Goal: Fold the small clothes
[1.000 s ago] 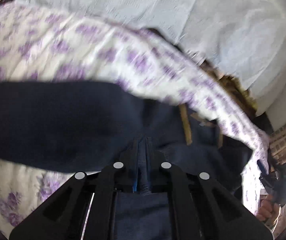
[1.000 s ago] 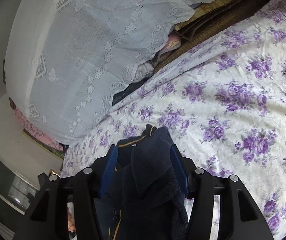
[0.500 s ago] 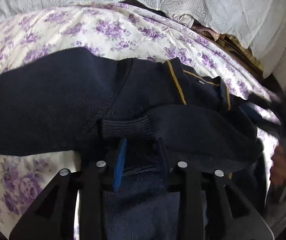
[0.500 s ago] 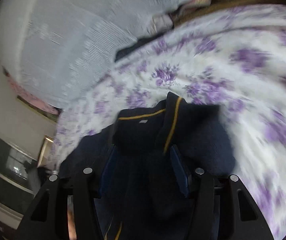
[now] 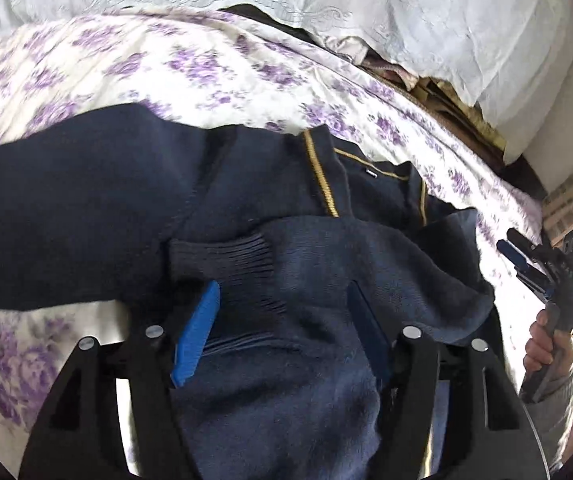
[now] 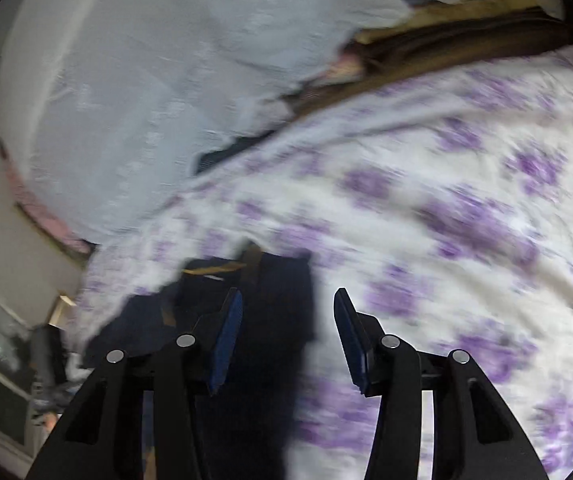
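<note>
Bed sheet (image 5: pixel 174 68), white with purple flowers, covers the bed under everything. White lacy cloth (image 5: pixel 406 12) is piled past the far edge of the sheet. On the sheet lies a navy blue sweater (image 5: pixel 86 216) with yellow stripes at its neck. One sleeve is folded across the sweater's front, and its ribbed cuff (image 5: pixel 222 260) sits near the middle. The left hand-held gripper (image 5: pixel 282 336) is right over the sweater, its blue pads spread wide with sweater cloth lying loose between them. The right hand-held gripper (image 6: pixel 288 340) is just beside the sweater's right edge, wide open with nothing between its pads. The right wrist picture is blurry.
</note>
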Available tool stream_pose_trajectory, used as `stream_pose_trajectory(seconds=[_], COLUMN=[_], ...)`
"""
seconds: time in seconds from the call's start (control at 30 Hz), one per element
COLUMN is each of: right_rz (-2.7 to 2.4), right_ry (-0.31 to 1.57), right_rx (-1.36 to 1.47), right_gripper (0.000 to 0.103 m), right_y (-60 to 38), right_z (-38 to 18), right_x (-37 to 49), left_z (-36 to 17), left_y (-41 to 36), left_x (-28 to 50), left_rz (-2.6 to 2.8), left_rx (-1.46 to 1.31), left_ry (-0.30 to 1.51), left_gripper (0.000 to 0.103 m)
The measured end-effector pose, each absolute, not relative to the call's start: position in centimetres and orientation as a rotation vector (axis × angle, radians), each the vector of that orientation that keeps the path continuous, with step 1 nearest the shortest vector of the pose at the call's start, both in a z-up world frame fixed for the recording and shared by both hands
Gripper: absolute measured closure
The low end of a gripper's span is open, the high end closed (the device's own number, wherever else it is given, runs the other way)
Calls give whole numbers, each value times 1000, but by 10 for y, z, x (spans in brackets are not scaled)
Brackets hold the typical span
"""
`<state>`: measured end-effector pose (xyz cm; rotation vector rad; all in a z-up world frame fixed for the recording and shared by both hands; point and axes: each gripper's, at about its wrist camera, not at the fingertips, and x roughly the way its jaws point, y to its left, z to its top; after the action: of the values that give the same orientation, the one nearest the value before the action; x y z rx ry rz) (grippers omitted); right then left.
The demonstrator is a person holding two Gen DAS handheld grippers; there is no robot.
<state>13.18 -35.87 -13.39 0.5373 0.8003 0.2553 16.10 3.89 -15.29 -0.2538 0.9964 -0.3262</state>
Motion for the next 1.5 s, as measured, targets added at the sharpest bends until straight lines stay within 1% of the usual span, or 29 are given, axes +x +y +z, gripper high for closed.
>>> stream_pose_trajectory(seconds=[0.03,0.07,0.1,0.13,0.17,0.2,0.23,0.33,0.43,0.5,0.53,0.63,0.7,0.73,0.77,0.83,0.9,0.93,1.0,1.03,1.07,1.17,1.2,1.23,1.27,1.3,1.33,1.4,1.5], right_rz=[269,276,274,273,283,299,306,301,269,208,158,205,197,176,155,176,223,242,266,289,308,316,301,262,253,251,269,275,268], right_ry=[816,829,836,844,857,873,877,777,791,850,901,881,875,852,819,771,775,780,804,834,854,857,865,884,900,920,911,919,908], right_rx=[564,570,568,574,585,596,603,560,551,529,537,695,717,703,683,653,649,645,651,660,656,584,537,476,465,464,494,529,558], right_gripper=[58,58,59,59,59,69,89,93,94,94,94,96,95,93,92,92,92,89,89,81,77,76,84,90,91,92,94,93,86], right_y=[-360,-358,-353,-350,-347,-342,-337,-330,-328,-330,-336,-357,-365,-366,-367,-366,-364,-363,-361,-357,-350,-331,-324,-319,-319,-321,-330,-339,-344], right_z=[-140,-145,-149,-153,-156,-162,-165,-142,-140,-155,-173,-191,-189,-185,-179,-164,-157,-154,-154,-158,-160,-155,-153,-155,-161,-168,-174,-176,-176], right_x=[136,143,148,157,164,171,177,172,188,203,208,200,195,189,182,166,155,145,129,122,118,110,110,107,104,101,94,92,87], left_z=[-154,-156,-157,-158,-159,-159,-157,-135,-116,-128,-140,-165,-162,-160,-159,-157,-157,-157,-158,-158,-158,-158,-158,-159,-159,-159,-159,-158,-157], left_y=[38,38,40,45,48,52,54,62,66,64,64,66,66,66,65,63,60,59,54,52,48,40,38,36,35,35,39,51,59], left_x=[162,164,165,166,167,167,167,158,153,159,163,171,170,168,166,164,163,163,161,161,160,158,158,158,158,159,160,163,164], left_rz=[-319,-321,-327,-341,-359,-377,-378,-364,-365,-345,-331,-333,-331,-326,-328,-330,-346,-352,-362,-364,-364,-342,-334,-318,-288,-270,-260,-280,-282], left_rx=[-249,-247,-259,-295,-324,-356,-365,-362,-355,-347,-348,-390,-393,-382,-376,-366,-358,-351,-324,-314,-293,-231,-216,-194,-166,-156,-164,-234,-268], left_ry=[986,982,984,987,988,984,975,865,789,841,892,1015,1006,997,989,977,976,977,979,978,976,963,961,958,954,954,958,977,983], left_gripper=[65,72,88,96,101,103,103,103,103,103,103,103,102,90,83,59,49,44,38,35,34,34,34,40,46,60,66,71,78])
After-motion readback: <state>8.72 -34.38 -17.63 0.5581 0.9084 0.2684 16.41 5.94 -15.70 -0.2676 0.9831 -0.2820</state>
